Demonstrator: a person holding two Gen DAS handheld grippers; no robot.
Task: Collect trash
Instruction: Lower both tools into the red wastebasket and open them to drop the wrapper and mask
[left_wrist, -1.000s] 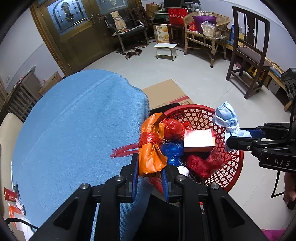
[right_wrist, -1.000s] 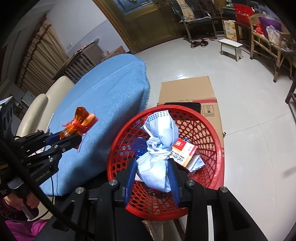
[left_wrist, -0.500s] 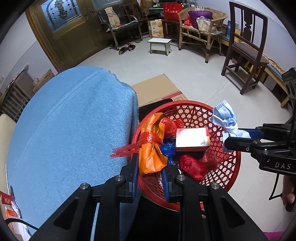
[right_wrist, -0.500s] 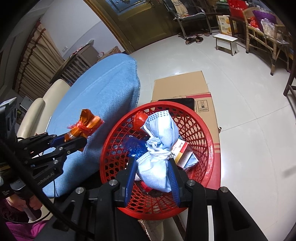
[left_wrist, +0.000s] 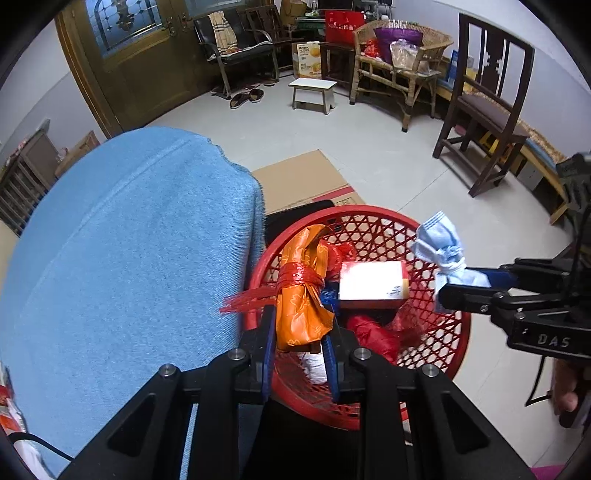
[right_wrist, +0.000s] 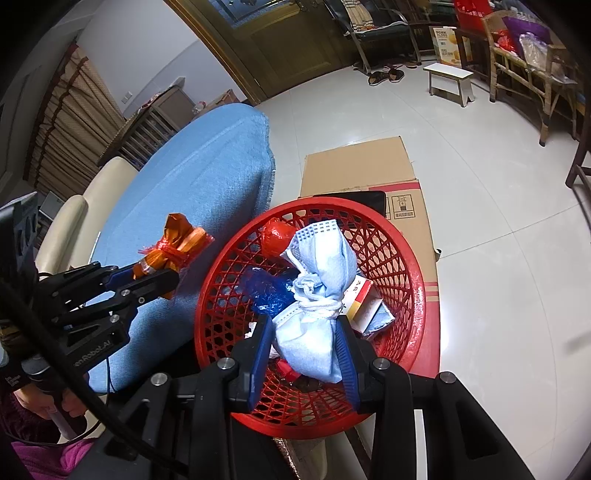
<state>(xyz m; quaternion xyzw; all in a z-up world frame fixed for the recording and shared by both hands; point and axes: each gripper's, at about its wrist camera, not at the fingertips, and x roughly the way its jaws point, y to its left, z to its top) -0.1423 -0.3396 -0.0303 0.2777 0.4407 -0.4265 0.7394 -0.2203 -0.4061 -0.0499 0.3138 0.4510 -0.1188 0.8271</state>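
Red basket (right_wrist: 413, 295) already holds several scraps. Your left gripper (left_wrist: 299, 354) pinches the orange bundle (left_wrist: 301, 291), your right gripper (right_wrist: 303, 354) the blue mask bundle (right_wrist: 317, 295); both remain to drop.

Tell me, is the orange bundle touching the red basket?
Apart. In the right wrist view the orange bundle, pinched in the left tongs, hangs over the blue cloth, with clear space before the red basket rim.

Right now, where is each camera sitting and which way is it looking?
Left wrist camera: sits on the left tongs, looking along them at the orange bundle they hold over the red basket; the right tongs show at right.
Right wrist camera: sits on the right tongs, looking down at the blue mask bundle they hold; the left tongs show at left.
Both see basket, blue cloth and cardboard.
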